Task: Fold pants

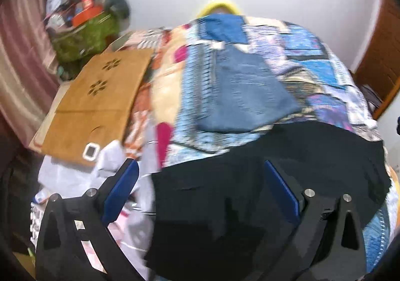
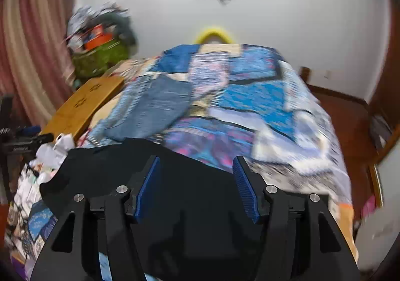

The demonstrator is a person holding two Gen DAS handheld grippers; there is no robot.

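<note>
Both claws gape empty: left claw [image 1: 200,181], right claw [image 2: 196,177]. Black pants [image 2: 180,196] lie under them at the bed's [image 2: 287,116] near edge. At the far left corner, 1 green basket [image 2: 100,58] holds clutter.

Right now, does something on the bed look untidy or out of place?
Yes. The black pants lie bunched at the near edge of the bed, not flat. Beside them, white clothes sit in a loose heap. Both grippers are open above the pants.
</note>
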